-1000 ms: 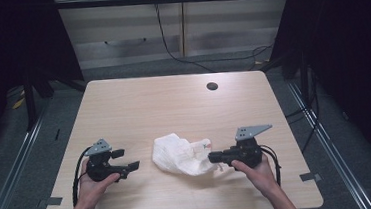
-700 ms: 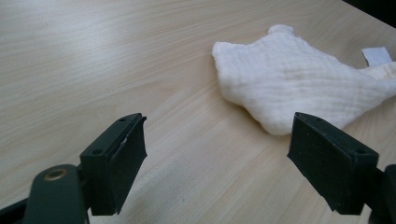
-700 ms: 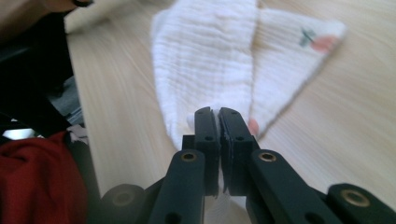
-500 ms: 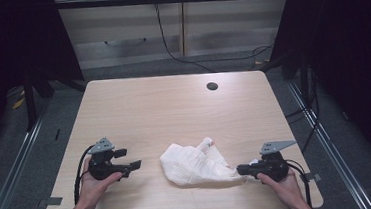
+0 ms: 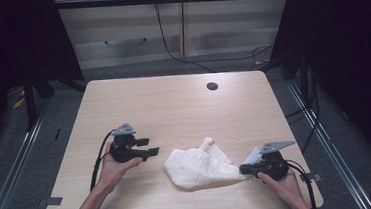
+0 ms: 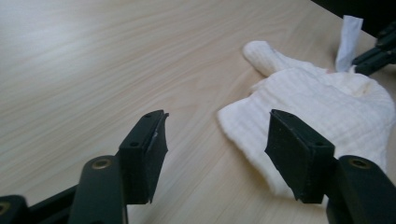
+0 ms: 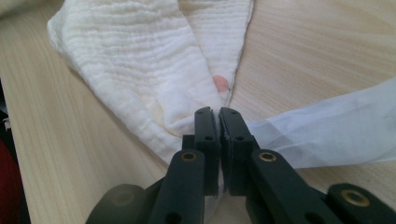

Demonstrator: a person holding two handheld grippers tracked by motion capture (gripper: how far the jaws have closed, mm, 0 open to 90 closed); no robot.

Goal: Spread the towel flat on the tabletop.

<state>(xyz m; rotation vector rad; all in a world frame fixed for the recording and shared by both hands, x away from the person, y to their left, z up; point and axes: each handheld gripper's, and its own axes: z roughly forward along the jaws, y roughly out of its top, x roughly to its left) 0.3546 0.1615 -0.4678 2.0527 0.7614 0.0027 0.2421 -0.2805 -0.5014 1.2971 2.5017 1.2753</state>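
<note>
Near the front edge of the table (image 5: 173,100), a crumpled white cloth (image 5: 201,167) is lying between the two grippers. At its right corner, the right gripper (image 5: 242,169) is pinching the fabric, its jaws pressed together on the cloth beside a thin white label strip (image 7: 336,128). Left of the cloth, just short of its edge, the left gripper (image 5: 151,147) is hovering with jaws parted, having just been narrowing, nothing between them. Farther back, a dark round hole (image 5: 212,86) is lying well apart from everything, with bare tabletop around the cloth.
</note>
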